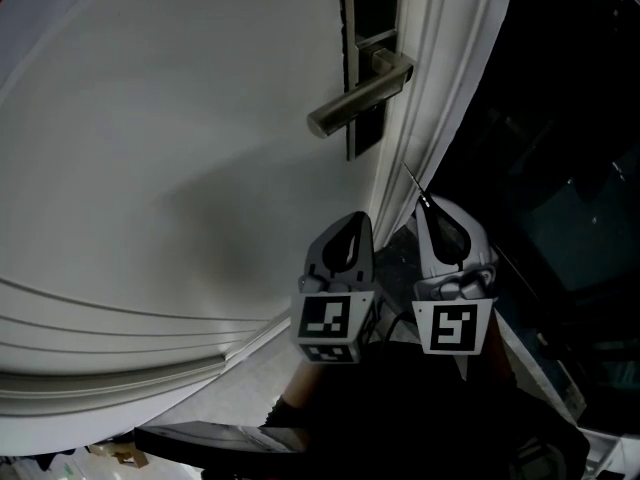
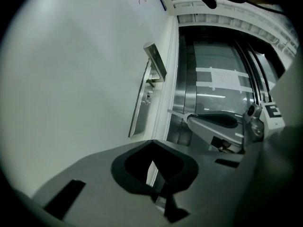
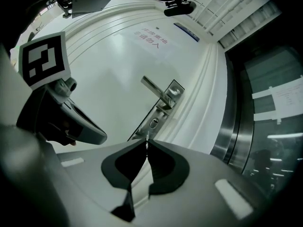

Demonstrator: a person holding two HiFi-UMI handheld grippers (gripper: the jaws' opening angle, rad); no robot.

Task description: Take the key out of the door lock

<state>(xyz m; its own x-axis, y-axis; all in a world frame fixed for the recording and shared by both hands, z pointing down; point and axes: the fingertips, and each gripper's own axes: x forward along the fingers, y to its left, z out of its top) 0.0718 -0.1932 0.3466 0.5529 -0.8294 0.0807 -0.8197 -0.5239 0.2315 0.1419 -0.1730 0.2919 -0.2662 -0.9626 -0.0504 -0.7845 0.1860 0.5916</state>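
The right gripper is pinching what looks like the key at its jaw tips, the lock of the white door lying just beyond. The left gripper is sitting closed and empty, facing a glass partition.

Key mostly hidden between fingers

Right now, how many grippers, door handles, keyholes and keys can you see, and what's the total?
Grippers: 2, the left gripper and the right gripper
Door handle: 1
Keyhole: 1
Key: 1, pinched in the right gripper
Total: 5
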